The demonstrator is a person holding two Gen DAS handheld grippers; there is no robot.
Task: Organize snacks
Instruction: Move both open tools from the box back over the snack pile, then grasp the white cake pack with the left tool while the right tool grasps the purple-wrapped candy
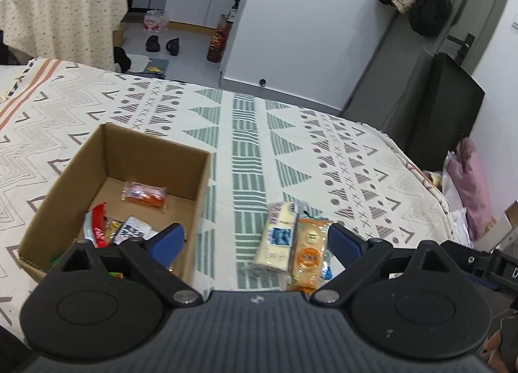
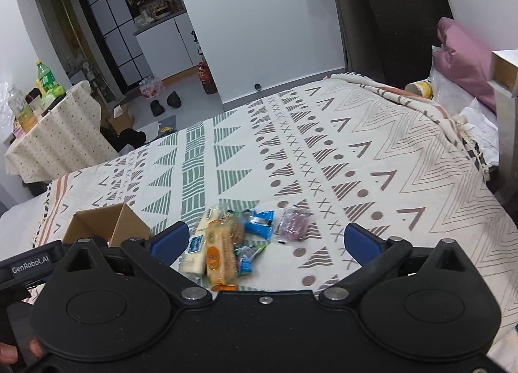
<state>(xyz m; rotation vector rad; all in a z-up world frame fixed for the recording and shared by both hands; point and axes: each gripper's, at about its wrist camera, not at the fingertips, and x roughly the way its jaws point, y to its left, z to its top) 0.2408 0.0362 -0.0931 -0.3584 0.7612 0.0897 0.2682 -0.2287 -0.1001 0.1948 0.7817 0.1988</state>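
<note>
Left hand-held gripper (image 1: 255,240) and right hand-held gripper (image 2: 266,240), both spread apart, empty.
Snack packets (image 2: 223,243) lie beside the cardboard box (image 1: 194,185); open bedspread (image 2: 372,159) beyond.

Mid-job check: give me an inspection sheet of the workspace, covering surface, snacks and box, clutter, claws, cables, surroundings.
Surface: patterned bedspread, flat.
Job's things: open cardboard box holds several packets, including an orange-pink one. Loose beside it: pale packet, orange cracker packet, blue packets, purple packet.
Clutter: nothing seen on the bedspread besides the snacks and box.
Claws: left claw open, empty, above the loose pile; right claw open, empty.
Cables: nothing seen.
Surroundings: pink pillow, cloth-covered side table with bottles, shoes on the floor.
</note>
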